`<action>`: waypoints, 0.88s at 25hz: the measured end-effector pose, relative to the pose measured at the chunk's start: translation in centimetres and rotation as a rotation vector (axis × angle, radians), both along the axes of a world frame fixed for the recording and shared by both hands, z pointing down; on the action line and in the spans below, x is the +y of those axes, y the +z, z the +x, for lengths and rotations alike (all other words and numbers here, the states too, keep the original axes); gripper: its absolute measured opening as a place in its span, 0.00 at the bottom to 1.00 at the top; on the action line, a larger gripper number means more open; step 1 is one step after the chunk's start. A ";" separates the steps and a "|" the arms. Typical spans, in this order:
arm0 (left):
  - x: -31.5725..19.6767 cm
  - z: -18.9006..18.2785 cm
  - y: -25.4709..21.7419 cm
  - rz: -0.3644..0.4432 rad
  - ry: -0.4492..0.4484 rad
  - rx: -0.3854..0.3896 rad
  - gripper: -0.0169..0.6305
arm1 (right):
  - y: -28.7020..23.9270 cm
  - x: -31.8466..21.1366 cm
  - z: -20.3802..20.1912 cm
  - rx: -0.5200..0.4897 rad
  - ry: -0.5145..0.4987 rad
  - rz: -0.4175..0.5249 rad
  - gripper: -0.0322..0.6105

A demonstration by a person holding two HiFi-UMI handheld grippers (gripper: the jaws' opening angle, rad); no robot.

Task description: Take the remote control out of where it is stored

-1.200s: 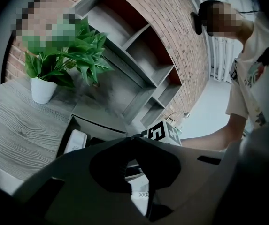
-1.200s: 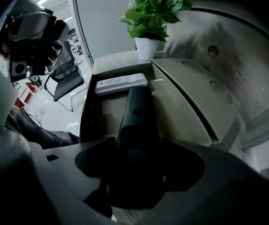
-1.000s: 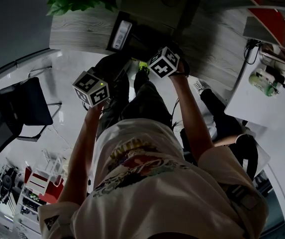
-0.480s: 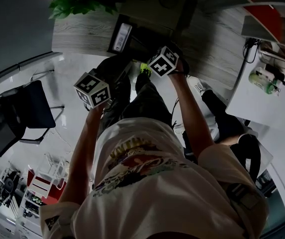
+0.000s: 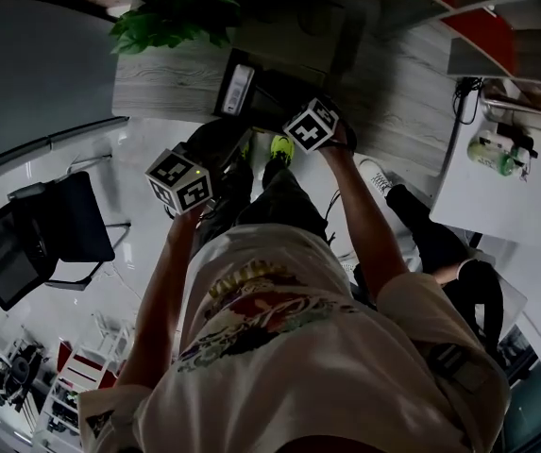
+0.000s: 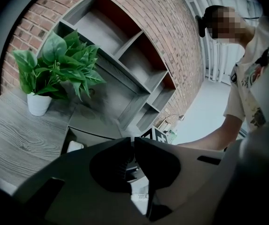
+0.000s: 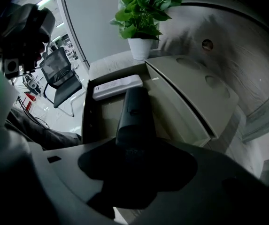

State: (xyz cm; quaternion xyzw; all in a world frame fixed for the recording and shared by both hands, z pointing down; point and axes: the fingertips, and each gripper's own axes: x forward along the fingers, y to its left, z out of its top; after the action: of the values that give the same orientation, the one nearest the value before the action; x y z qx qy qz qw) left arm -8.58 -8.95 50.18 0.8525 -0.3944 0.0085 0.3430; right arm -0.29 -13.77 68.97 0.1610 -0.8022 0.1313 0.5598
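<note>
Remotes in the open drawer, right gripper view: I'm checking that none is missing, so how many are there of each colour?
White remote: 1
Black remote: 1
Total: 2

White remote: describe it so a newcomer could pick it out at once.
Find the potted plant on the wooden top; an open drawer sits close by it. The white remote lies at the drawer's end nearest the plant. It alone is pale; its neighbour is a black remote.
</note>
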 end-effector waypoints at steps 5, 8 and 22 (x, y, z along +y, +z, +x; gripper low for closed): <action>-0.5 -0.7 -0.9 0.023 0.013 0.011 0.04 | -1.5 0.7 0.1 -0.029 0.078 -0.038 0.43; -0.5 -0.7 -1.3 0.029 0.030 0.025 0.04 | -3.2 0.9 0.3 -0.066 0.143 -0.054 0.43; -2.3 -1.4 -3.7 0.106 0.138 0.048 0.04 | -10.5 1.2 -0.1 -0.200 0.344 -0.001 0.43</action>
State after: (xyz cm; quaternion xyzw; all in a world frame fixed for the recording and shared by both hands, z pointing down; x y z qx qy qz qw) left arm -9.97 -11.24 46.46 0.8946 -0.3260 -0.0093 0.3054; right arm -0.41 -12.57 58.48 0.2812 -0.8144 0.2408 0.4468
